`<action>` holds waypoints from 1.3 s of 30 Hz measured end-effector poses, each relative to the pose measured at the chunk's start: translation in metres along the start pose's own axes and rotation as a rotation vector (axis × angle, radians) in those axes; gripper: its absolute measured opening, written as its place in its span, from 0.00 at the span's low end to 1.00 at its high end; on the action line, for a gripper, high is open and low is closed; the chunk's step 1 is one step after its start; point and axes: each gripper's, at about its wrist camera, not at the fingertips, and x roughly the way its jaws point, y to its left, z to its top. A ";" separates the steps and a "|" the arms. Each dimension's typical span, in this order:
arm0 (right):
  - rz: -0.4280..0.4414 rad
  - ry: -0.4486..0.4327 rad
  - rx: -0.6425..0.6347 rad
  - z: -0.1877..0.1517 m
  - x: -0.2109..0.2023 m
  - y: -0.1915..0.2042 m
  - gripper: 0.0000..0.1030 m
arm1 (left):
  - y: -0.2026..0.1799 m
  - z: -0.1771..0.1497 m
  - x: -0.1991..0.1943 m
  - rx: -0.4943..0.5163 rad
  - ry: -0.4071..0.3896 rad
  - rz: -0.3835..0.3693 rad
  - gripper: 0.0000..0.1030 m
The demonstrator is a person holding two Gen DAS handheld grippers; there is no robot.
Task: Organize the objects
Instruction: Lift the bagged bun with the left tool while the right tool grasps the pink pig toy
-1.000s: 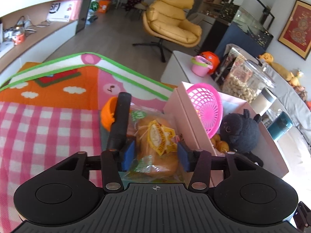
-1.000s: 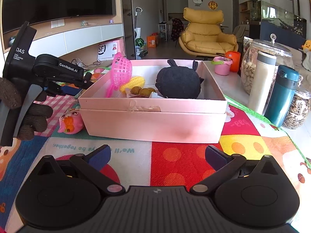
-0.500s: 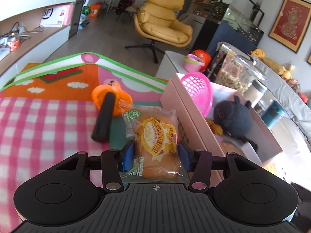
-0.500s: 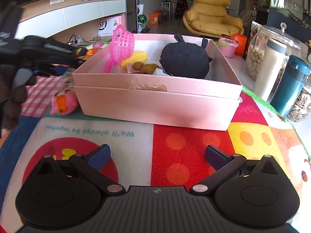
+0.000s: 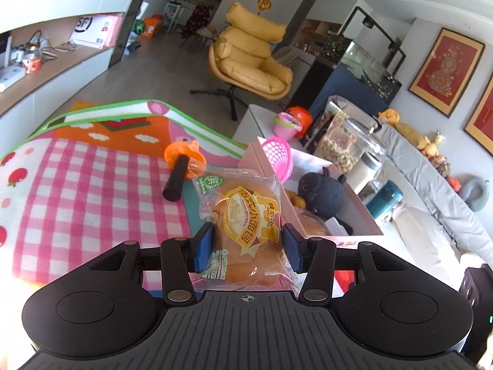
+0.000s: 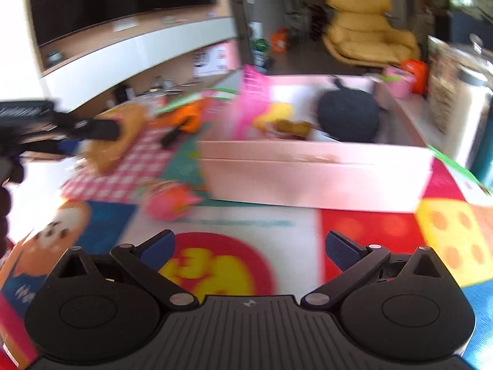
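Surface: a colourful play mat (image 5: 92,191) is spread under the pink box (image 6: 317,182).
Room: a yellow armchair (image 5: 249,58) is seen behind.
Left gripper (image 5: 246,246): raised above the mat; fingers clamped on the packaged bread (image 5: 246,215), beside the box.
Right gripper (image 6: 249,246): fingers held apart, nothing between.

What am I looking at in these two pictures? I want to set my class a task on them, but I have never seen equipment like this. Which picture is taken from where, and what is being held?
There is no robot here. A person holds a two-finger gripper in each hand, and each gripper carries a wide-angle camera that looks forward along its fingers.

One picture is from the left gripper. Its blue pads press on a wrapped bread bun, lifted above a colourful play mat.

The other picture, blurred, is from the right gripper, which is open and empty.

On the mat stands a pink box holding a black plush toy, a pink basket and some toy food. Beside the box lie an orange toy with a black handle and a pink toy.
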 end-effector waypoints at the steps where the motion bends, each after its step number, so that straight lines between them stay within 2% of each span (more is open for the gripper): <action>1: -0.007 0.006 -0.039 0.003 0.005 0.013 1.00 | 0.001 0.000 -0.003 -0.002 -0.010 0.005 0.51; 5: -0.022 0.039 -0.062 0.018 0.036 0.043 0.99 | 0.002 -0.006 -0.014 -0.018 -0.037 0.032 0.51; 8: -0.035 0.034 -0.056 0.029 0.054 0.054 0.90 | 0.003 -0.013 -0.021 -0.027 -0.045 0.038 0.51; 11: -0.022 0.046 -0.074 0.030 0.062 0.062 0.73 | 0.004 -0.022 -0.026 -0.057 -0.045 0.024 0.51; 12: -0.008 0.056 -0.076 0.029 0.061 0.064 0.58 | 0.005 -0.026 -0.027 -0.066 -0.042 0.016 0.51; 13: -0.005 0.069 -0.086 0.029 0.059 0.066 0.48 | 0.005 -0.030 -0.029 -0.070 -0.042 0.010 0.51; 14: -0.017 0.077 -0.102 0.028 0.055 0.067 0.46 | 0.003 -0.033 -0.029 -0.066 -0.043 0.006 0.51; 18: -0.071 0.090 -0.149 0.017 0.031 0.057 0.45 | -0.001 -0.049 -0.024 -0.060 -0.051 0.016 0.51; 23: -0.151 0.125 -0.164 0.002 0.003 0.031 0.45 | -0.007 -0.071 -0.013 -0.102 -0.010 -0.035 0.51; 30: -0.206 0.149 -0.211 -0.008 -0.006 0.007 0.47 | -0.021 -0.091 0.001 -0.065 0.059 -0.053 0.51; 31: -0.228 0.144 -0.230 -0.009 -0.005 0.007 0.50 | -0.024 -0.093 0.001 -0.053 0.062 -0.052 0.51; 33: -0.284 0.124 -0.259 -0.011 -0.004 0.003 0.70 | -0.025 -0.097 0.001 -0.043 0.065 -0.049 0.51; 36: -0.355 0.107 -0.259 -0.010 -0.003 -0.005 0.80 | -0.022 -0.097 0.000 -0.048 0.053 -0.028 0.51; 39: -0.356 0.108 -0.194 -0.011 -0.003 -0.019 0.90 | -0.020 -0.098 0.000 -0.049 0.059 -0.013 0.51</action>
